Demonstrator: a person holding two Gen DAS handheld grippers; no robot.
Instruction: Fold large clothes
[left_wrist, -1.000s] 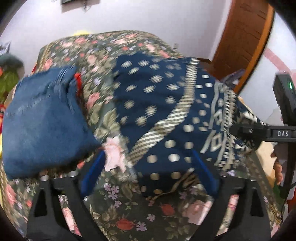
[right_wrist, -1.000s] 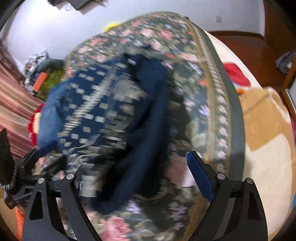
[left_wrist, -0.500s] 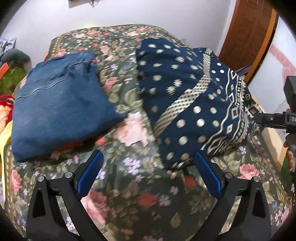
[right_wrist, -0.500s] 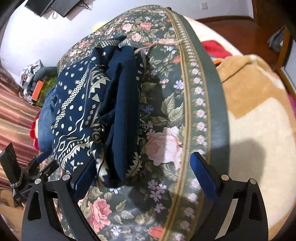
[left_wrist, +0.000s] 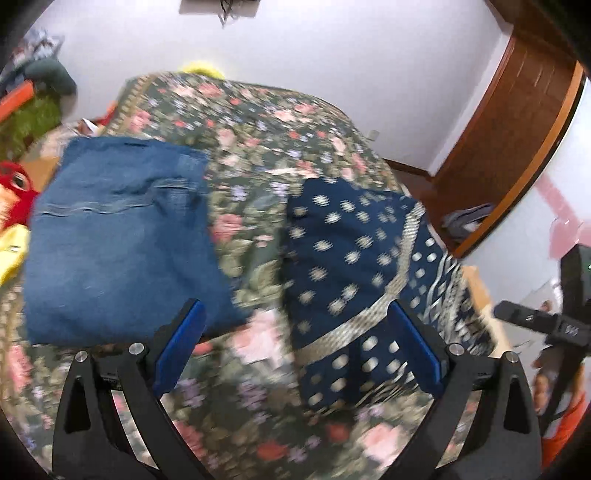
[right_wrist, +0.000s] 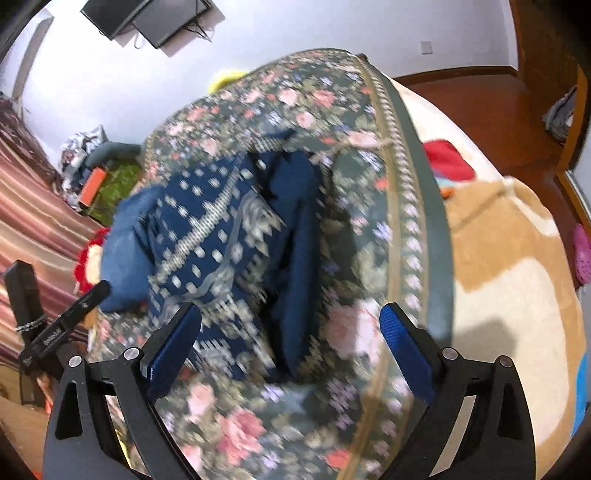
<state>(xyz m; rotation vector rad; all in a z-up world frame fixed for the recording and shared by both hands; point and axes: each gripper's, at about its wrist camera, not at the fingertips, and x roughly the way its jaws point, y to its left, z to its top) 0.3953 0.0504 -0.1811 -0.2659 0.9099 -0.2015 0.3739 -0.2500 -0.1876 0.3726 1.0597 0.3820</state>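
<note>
A navy garment with gold dots and bands (left_wrist: 354, 280) lies folded on the floral bedspread (left_wrist: 258, 122), right of folded blue jeans (left_wrist: 118, 236). My left gripper (left_wrist: 295, 343) is open and empty, held above the bed in front of both piles. In the right wrist view the same navy garment (right_wrist: 236, 236) lies left of centre with the jeans (right_wrist: 125, 254) behind it. My right gripper (right_wrist: 291, 343) is open and empty above the garment's near edge. Both views are motion-blurred.
A red plush toy (left_wrist: 14, 184) and yellow cloth (left_wrist: 11, 251) lie left of the jeans. A tan and cream blanket (right_wrist: 517, 280) covers the bed's right side. A wooden door (left_wrist: 517, 122) stands at the right. The other gripper (left_wrist: 546, 325) shows at the edge.
Both grippers have pulled back and up from the navy garment, so it sits smaller and farther away. The garment and jeans stay where they lay.
</note>
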